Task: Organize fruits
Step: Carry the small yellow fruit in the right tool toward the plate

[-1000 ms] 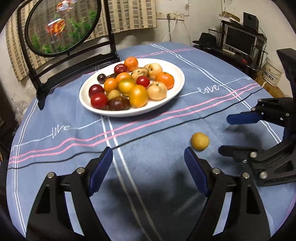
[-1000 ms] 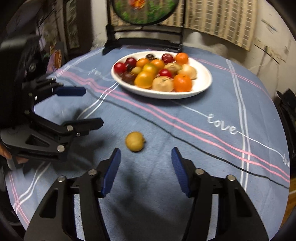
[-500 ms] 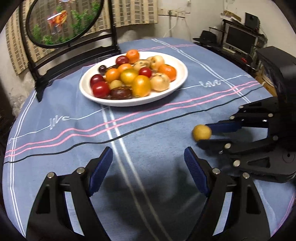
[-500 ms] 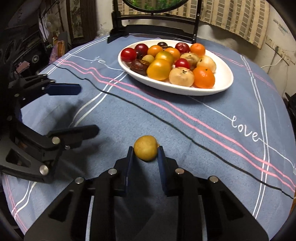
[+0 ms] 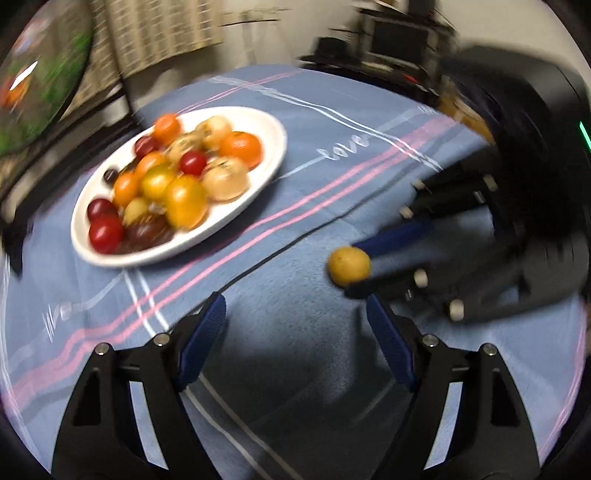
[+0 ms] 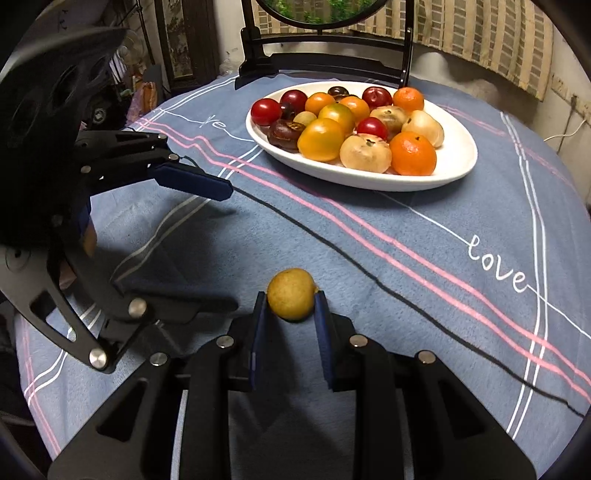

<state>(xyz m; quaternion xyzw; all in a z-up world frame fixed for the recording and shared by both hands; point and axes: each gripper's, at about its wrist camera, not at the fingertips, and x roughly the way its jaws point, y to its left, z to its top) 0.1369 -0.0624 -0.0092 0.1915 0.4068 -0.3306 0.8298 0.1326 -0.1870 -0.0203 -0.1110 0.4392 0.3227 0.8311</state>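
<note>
The right claw was clamped on the sides of the small, round, light fruit, which could slip; the left claw was apart.

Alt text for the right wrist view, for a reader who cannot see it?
The right gripper is shut on a small yellow fruit on a blue striped tablecloth. Beyond sits a white plate heaped with fruit; the left gripper stands open at left.

A round table wears a blue tablecloth with pink, white and black stripes. Behind it stands a black chair before a striped beige curtain. A cluttered desk fills one corner
</note>
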